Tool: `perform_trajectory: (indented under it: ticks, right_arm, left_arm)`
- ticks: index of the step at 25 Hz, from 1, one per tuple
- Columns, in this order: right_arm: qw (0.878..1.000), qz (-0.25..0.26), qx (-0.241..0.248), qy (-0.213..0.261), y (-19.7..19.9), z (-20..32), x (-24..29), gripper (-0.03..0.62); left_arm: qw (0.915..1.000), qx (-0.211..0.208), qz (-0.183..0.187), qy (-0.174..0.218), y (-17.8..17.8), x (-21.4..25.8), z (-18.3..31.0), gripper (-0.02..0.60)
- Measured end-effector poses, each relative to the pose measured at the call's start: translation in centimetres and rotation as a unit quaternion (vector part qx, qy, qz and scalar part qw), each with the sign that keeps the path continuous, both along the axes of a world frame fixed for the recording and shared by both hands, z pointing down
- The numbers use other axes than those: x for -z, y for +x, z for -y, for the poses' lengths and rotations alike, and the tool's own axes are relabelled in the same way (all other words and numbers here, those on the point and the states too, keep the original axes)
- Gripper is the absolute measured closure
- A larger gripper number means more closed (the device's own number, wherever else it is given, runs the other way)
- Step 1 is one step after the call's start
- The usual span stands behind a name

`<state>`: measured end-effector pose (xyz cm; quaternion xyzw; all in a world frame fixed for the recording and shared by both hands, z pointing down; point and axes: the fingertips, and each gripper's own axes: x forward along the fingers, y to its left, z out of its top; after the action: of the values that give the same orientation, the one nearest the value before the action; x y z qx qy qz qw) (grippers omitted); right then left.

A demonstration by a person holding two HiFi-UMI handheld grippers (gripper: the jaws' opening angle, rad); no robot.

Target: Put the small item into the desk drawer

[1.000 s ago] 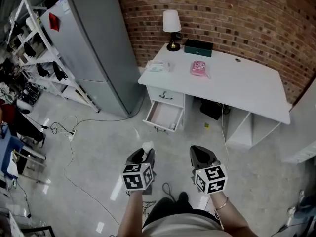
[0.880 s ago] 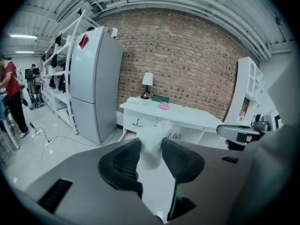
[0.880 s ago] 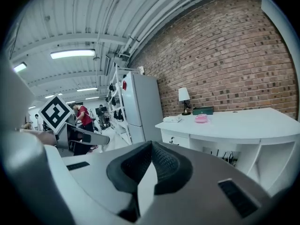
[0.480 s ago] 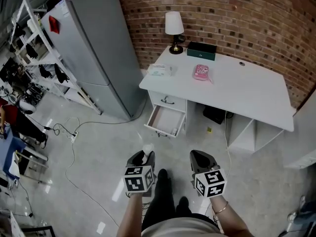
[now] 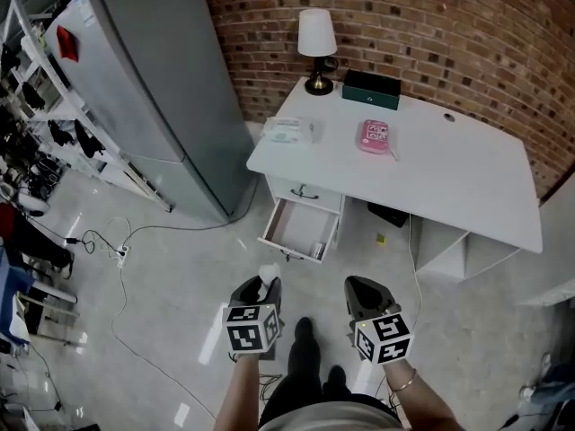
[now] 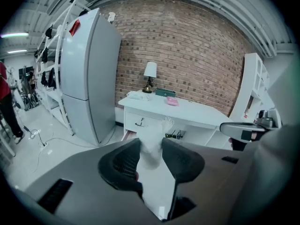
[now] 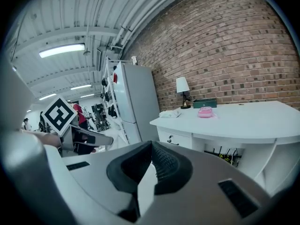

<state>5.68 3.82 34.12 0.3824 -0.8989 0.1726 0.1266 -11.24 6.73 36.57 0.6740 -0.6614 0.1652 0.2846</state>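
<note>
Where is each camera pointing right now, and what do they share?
Head view: on the person's head, looking steeply down at floor, white desk and open drawer; forearms, left gripper and right gripper show.
Left gripper view: on the left gripper, facing the desk along jaws closed on the small white item.
Right gripper view: on the right gripper, facing the desk; jaws together, empty; the left gripper shows at left.
Shared: all three show the desk, lamp and grey fridge.

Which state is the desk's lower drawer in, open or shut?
Open: the lower drawer juts out from the desk, its inside showing from above; the upper drawer is shut.
</note>
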Motion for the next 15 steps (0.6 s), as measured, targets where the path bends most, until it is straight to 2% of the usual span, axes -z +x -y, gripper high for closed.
perform_trajectory:
  ticks: [8, 15]
  right_arm:
    - [1.0, -0.012, -0.016, -0.018, -7.7, 9.2, -2.1, 0.586]
    - [0.998, -0.027, -0.045, -0.019, -10.3, 14.8, -3.3, 0.586]
  left_arm:
    - [0.9996, -0.016, -0.014, -0.018, -7.3, -2.5, 8.9, 0.413]
    - [0.9983, -0.04, -0.021, -0.038, -10.5, -5.1, 14.8, 0.413]
